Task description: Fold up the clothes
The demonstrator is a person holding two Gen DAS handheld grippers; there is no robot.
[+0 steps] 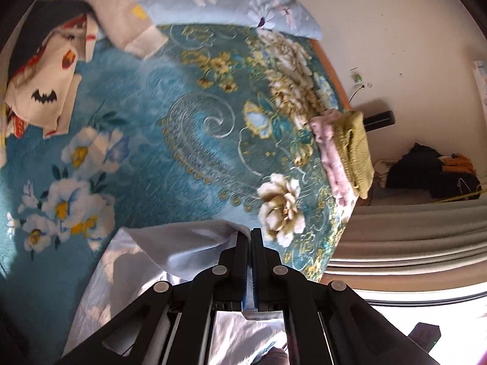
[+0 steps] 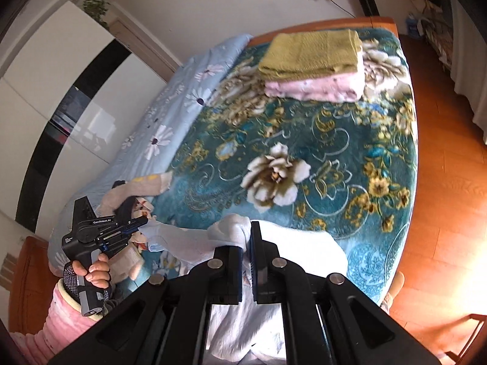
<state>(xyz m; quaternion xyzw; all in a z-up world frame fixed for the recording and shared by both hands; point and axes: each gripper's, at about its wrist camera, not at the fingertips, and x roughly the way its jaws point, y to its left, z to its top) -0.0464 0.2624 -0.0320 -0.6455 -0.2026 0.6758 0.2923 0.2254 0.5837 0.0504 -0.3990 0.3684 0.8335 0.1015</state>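
On a bed (image 2: 304, 140) spread with a teal floral blanket, both hand-held grippers clamp a pale white garment (image 2: 298, 243) at 6 o'clock: the left hand-held gripper (image 1: 251, 234) pinches one edge, the right hand-held gripper (image 2: 248, 231) a bunched fold. Only the right wrist view shows a hand (image 2: 94, 273) holding the left tool; only the left shows unfolded printed clothes (image 1: 45, 91) at 10 o'clock. Folded green and pink items (image 2: 313, 67) sit at 12 o'clock.
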